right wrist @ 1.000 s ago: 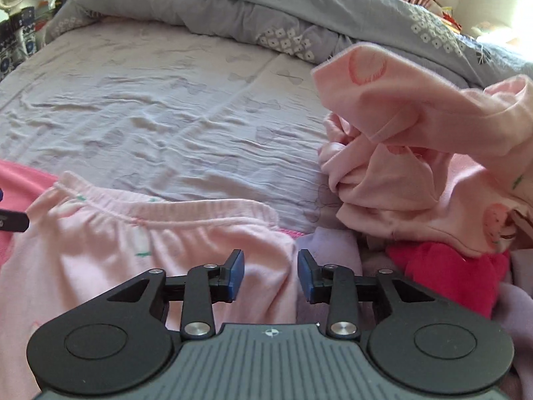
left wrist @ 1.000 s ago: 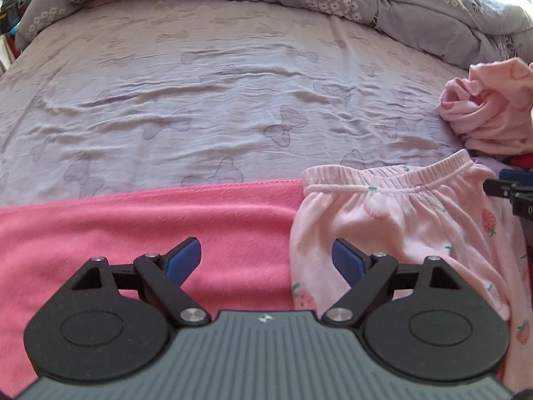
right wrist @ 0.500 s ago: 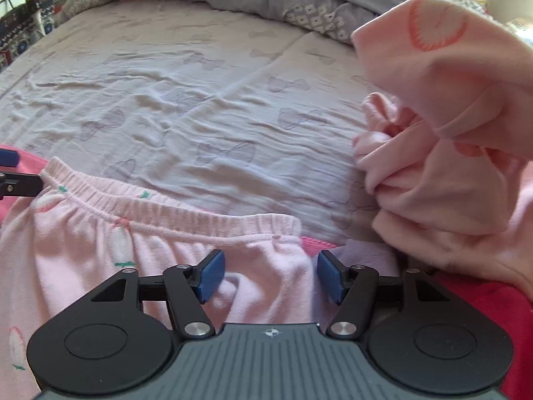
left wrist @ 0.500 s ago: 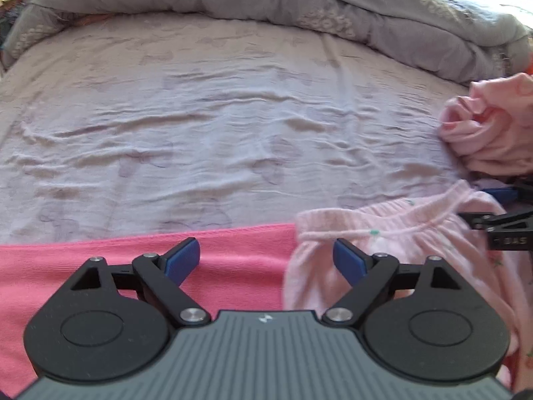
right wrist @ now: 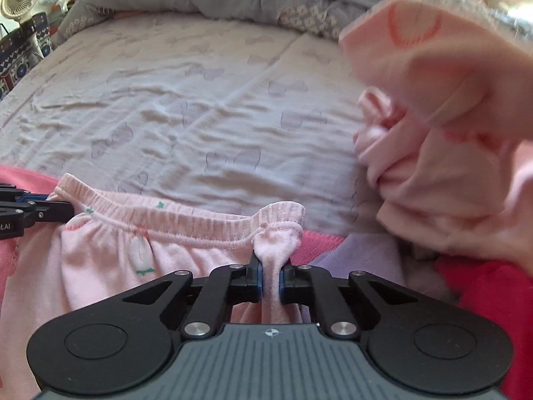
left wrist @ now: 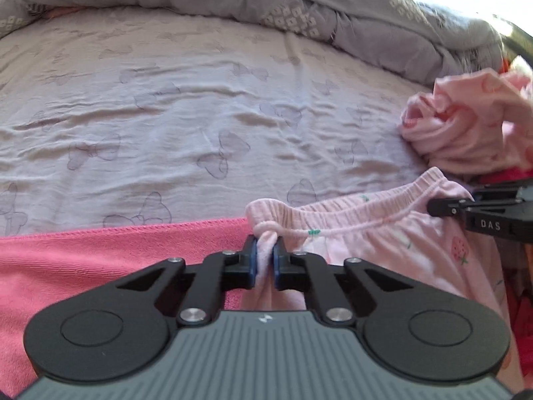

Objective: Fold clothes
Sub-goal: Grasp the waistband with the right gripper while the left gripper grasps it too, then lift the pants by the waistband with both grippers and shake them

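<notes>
Left wrist view: left tongs, closing, pinch the left waistband corner of the pink pants at lower centre of frame, pitched steeply down over the pink towel; best to lift both corners together, keeping the waistband taut. Right wrist view: right tongs, also closing, clamp the other corner at lower centre, pointing down at the bed, crumpled pink garment at right.

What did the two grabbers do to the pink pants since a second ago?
Both were open. The left hand-held gripper is closing on one waistband corner of the pants, the right hand-held gripper on the other. The pink towel and bedsheet stayed put.
</notes>
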The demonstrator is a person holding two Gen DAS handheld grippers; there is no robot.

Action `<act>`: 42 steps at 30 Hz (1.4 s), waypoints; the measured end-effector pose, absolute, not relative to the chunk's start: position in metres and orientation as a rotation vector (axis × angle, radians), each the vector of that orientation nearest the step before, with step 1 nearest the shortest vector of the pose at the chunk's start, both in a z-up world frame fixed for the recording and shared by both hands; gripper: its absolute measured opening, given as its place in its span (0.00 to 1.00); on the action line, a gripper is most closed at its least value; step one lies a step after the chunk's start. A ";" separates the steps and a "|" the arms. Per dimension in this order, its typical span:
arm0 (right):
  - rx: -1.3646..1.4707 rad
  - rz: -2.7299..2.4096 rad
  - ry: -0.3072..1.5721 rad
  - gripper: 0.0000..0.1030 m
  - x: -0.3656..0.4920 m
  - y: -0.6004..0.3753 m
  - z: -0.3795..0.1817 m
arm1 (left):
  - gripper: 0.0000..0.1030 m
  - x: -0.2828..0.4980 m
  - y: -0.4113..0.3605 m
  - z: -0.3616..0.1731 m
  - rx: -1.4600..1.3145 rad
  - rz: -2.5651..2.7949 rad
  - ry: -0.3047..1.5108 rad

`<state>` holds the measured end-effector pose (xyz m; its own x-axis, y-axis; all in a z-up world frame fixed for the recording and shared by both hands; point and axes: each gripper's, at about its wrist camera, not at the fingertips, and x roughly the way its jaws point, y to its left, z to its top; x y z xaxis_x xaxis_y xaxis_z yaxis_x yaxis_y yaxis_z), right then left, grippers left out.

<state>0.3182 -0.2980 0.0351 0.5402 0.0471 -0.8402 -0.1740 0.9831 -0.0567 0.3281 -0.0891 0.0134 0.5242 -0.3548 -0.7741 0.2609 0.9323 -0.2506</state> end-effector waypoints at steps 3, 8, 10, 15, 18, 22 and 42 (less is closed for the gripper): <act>-0.175 0.113 0.920 0.09 0.307 -0.291 0.062 | 0.05 0.318 -0.086 0.035 -0.109 -0.356 0.898; -0.285 0.105 0.783 0.08 0.276 -0.272 0.119 | 0.05 0.295 -0.085 0.085 -0.028 -0.317 0.790; -0.332 0.095 0.717 0.08 0.259 -0.263 0.149 | 0.05 0.282 -0.079 0.114 -0.015 -0.301 0.736; -0.408 0.093 0.589 0.07 0.208 -0.237 0.240 | 0.05 0.240 -0.053 0.205 0.011 -0.282 0.621; -0.460 0.090 0.530 0.07 0.176 -0.218 0.306 | 0.05 0.218 -0.040 0.268 0.039 -0.284 0.571; -0.521 0.082 0.446 0.07 0.134 -0.196 0.395 | 0.08 0.182 -0.020 0.363 0.123 -0.288 0.442; -0.535 0.035 -0.174 0.08 -0.044 -0.169 0.735 | 0.15 -0.001 0.022 0.717 0.367 -0.114 -0.261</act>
